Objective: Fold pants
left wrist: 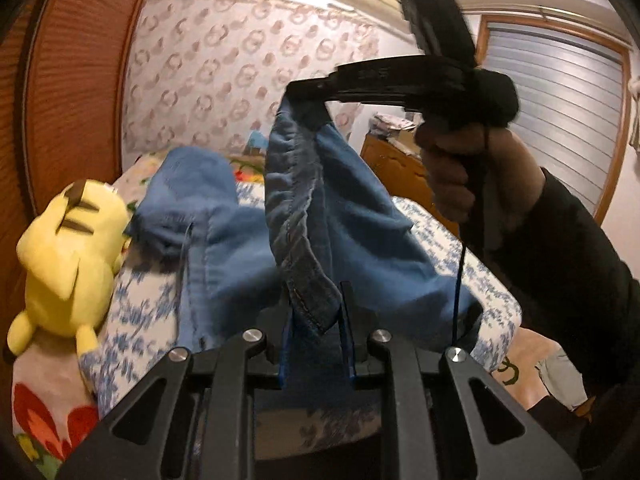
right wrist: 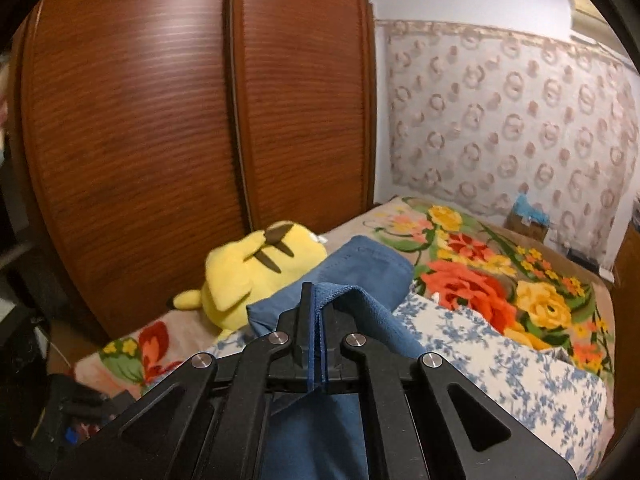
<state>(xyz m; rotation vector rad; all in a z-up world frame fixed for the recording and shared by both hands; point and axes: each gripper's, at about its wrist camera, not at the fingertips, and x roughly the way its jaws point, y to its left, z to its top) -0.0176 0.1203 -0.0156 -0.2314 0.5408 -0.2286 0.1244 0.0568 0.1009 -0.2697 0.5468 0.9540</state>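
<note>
Both grippers are pinching the blue pants [left wrist: 344, 216] and lifting them off the bed [left wrist: 460, 240]. Left gripper [left wrist: 318, 344] is holding the waistband edge between narrow fingers. Right gripper [right wrist: 318, 336] is clamping a fold of fabric, fingers nearly together; in the left view it is sitting higher, with cloth hanging from its tip. The rest of the pants is trailing on the floral quilt [right wrist: 500, 352], beside a yellow plush [right wrist: 248, 268] by the wardrobe [right wrist: 200, 100].
</note>
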